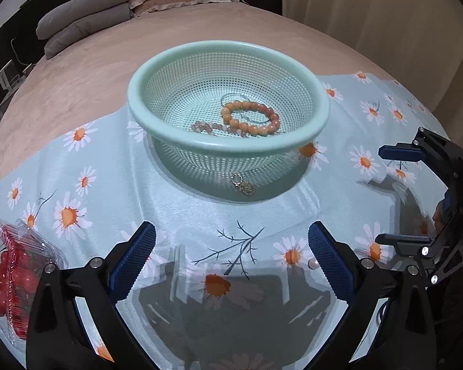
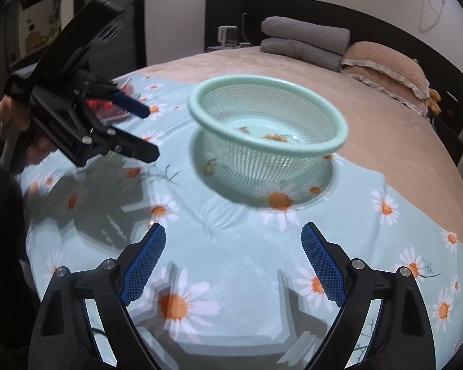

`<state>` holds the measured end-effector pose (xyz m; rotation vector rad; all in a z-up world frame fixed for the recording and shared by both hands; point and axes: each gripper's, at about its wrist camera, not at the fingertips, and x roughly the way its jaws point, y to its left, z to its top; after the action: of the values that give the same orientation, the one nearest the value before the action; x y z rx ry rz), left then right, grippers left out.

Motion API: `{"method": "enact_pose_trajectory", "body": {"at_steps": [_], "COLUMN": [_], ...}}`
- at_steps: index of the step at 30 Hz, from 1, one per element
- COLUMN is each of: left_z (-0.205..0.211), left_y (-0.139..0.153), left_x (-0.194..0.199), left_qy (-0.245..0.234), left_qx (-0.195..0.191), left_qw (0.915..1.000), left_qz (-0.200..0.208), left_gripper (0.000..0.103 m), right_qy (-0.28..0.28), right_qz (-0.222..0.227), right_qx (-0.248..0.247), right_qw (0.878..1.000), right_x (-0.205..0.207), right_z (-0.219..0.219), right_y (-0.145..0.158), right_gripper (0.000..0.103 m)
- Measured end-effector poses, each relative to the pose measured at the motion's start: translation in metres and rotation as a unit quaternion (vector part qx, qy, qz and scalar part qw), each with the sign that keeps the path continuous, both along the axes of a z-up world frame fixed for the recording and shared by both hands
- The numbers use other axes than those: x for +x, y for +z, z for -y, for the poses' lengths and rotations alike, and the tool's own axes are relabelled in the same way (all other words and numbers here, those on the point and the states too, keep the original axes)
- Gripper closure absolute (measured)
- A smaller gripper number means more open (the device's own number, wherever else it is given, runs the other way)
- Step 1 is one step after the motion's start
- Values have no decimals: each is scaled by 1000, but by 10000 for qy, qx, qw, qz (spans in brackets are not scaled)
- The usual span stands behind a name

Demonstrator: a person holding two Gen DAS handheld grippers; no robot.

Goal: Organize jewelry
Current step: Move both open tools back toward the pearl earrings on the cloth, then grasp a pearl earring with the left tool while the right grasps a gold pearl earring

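A mint green mesh basket point(image 1: 305, 137) stands on the daisy-print cloth point(image 1: 176, 209). Inside lie an orange bead bracelet point(image 1: 250, 117), a pale pink bead bracelet point(image 1: 210, 128) and a thin silvery ring. A small gold pendant with a ring point(image 1: 245, 185) lies on the cloth against the basket's near side; in the right wrist view it shows blurred as the pendant point(image 2: 209, 166). My left gripper point(image 1: 231, 246) is open and empty, short of the pendant. My right gripper point(image 2: 234, 246) is open and empty, near the basket point(image 2: 339, 141). Each gripper shows in the other's view point(image 1: 398, 194) point(image 2: 149, 134).
A clear plastic box of red cherry tomatoes point(image 1: 12, 280) sits at the left on the cloth. A small pearl-like bead point(image 1: 312, 263) lies by my left gripper's right finger. The cloth lies on a pink bed with grey and pink pillows point(image 1: 86, 15) at the far end.
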<state>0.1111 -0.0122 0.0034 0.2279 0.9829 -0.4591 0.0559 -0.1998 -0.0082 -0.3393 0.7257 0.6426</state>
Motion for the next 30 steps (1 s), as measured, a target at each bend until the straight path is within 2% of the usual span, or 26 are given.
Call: {"method": "enact_pose_trajectory", "body": {"at_steps": [5,10,14,17,24,28,30], "left_z": [17,27,31,34,48,52,55], "left_y": [-10,-21,-27,-33,-46,-48,-49], "left_x": [-26,-38,-39,-40,-46,-42,-42], "left_qy": [-721,-958,-1034,-1140,-1366,-1405,-1460], "left_qx": [230,440,306,305,397,218,168], "left_qw": [9963,9915,9916,9909,9883,9888,9883], "left_qz": [418,768,721,641,550,448,403], "left_gripper": [6,6,7,12,21,32,40], "right_qy": [435,731,1027,1092,1300,1415,1466], "right_qz": [-170,-322,-388,-421,-410,-416,-390], "right_qx": [33,21,-79,-210,-246,-351,-458], "right_qw": [9989,9968,9939,9929,9904,9884,9874], "right_x": [-22,-39,-50,-53,-52,-52,-52], "right_z": [-7,-11,-20,-25,-30,-30,-32], "right_y": [-14,-22,-26,-32,-36,-35,-35], "right_gripper": [18,21,24,28,41,64,70]}}
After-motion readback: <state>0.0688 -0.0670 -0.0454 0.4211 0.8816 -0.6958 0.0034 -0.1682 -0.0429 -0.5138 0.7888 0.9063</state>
